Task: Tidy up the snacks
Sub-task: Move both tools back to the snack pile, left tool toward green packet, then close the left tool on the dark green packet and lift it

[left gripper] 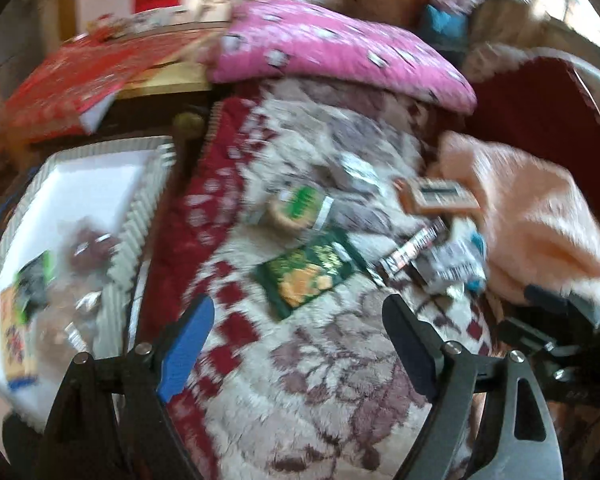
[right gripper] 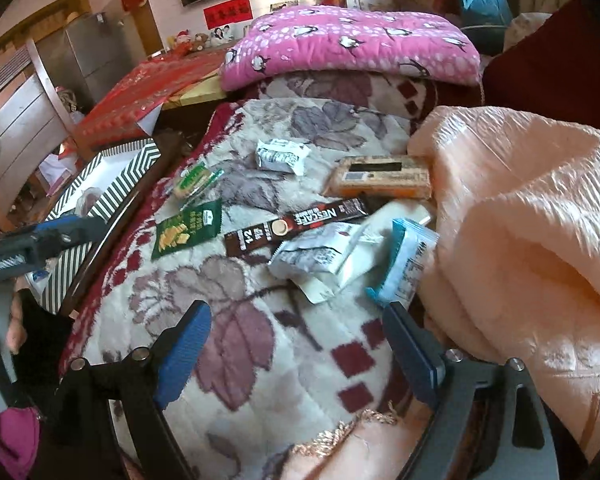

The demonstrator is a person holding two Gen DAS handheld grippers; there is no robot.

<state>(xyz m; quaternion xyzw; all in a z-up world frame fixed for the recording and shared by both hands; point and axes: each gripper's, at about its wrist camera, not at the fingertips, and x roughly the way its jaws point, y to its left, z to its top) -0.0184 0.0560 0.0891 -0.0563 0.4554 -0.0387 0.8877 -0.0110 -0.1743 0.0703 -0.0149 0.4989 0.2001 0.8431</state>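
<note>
Both of your tools are empty and spread wide: the left gripper (left gripper: 296, 328) hangs over the cream, red and mauve floral fleece blanket (left gripper: 320, 392), and the right gripper (right gripper: 298, 334) hovers over the same blanket closer to the pile, nothing between the fingers of either.

The snacks lie loose across the blanket. Nearest your left is the dark green flat packet with yellow crisps printed on it (left gripper: 312, 270), with a small round biscuit in a green-labelled clear wrapper (left gripper: 296, 210) just beyond. On your right, the long brown Nescafé stick sachet (right gripper: 296, 222) partly overlaps a crumpled white pouch (right gripper: 320, 258), beside a teal-edged white wrapper (right gripper: 406, 264) and an orange rectangular box (right gripper: 380, 182).

The white box with zigzag-striped walls (left gripper: 148, 200) off the blanket's left edge already holds several packets, so it is probably the destination.

Take the flat packets by an edge, pressing lightly into the fleece. Separate the sachet from the pouch first.

The peach quilted cover (right gripper: 520, 220) crowds the right-hand pile, and the left view is blurred.
</note>
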